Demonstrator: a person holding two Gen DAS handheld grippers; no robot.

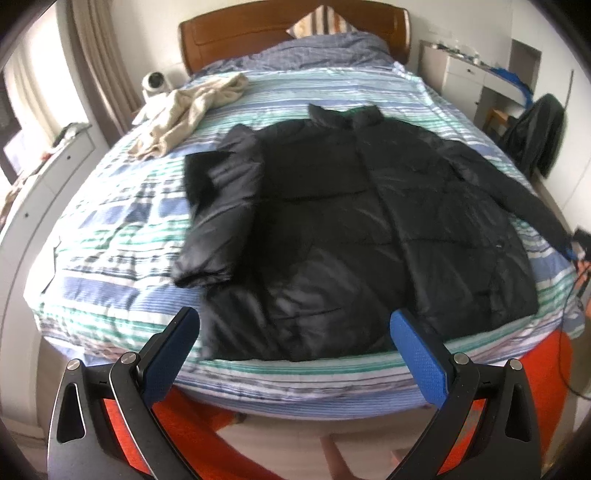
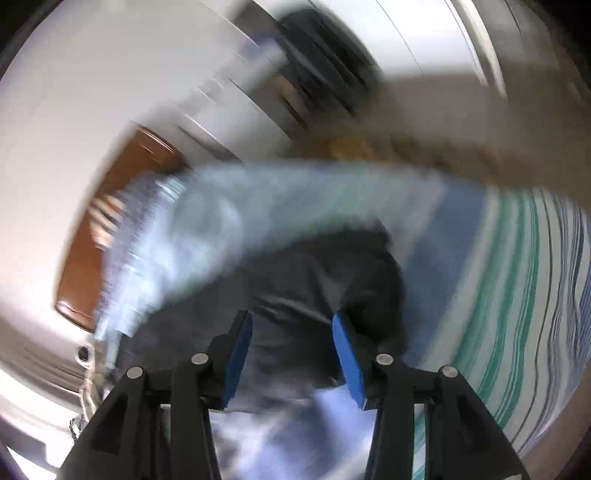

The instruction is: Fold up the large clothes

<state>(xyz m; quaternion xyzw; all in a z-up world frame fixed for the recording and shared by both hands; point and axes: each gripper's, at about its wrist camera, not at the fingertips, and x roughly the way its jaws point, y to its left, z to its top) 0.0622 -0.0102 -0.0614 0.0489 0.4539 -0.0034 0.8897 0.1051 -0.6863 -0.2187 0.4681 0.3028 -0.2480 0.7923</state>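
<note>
Left gripper [image 1: 295,325] hangs off the foot of the bed, blue pads spread wide with nothing between them, lined up on the hem of the black puffer jacket [image 1: 351,206]. Over in the right wrist view the right gripper [image 2: 291,325] has its pads apart too, dark fabric of the jacket sleeve [image 2: 325,280] showing between and beyond them, but the picture is badly smeared, so whether a pad touches the cloth I cannot tell. The jacket lies front up across the striped bedspread [image 1: 110,229], collar toward the wooden headboard [image 1: 258,33], one sleeve doubled back onto itself at the camera's left edge of the body, the other stretched out toward the bed's far side. Now the risks: this shell looks slick and puffy, so a pinch on the outer layer alone could slide off, or lift one layer and leave the rest behind. That smear suggests a fast right gripper; closing in a hurry could bunch the sleeve or snag the bedspread with it. A beige garment [image 1: 184,110] lies crumpled well apart, no trouble there.
</note>
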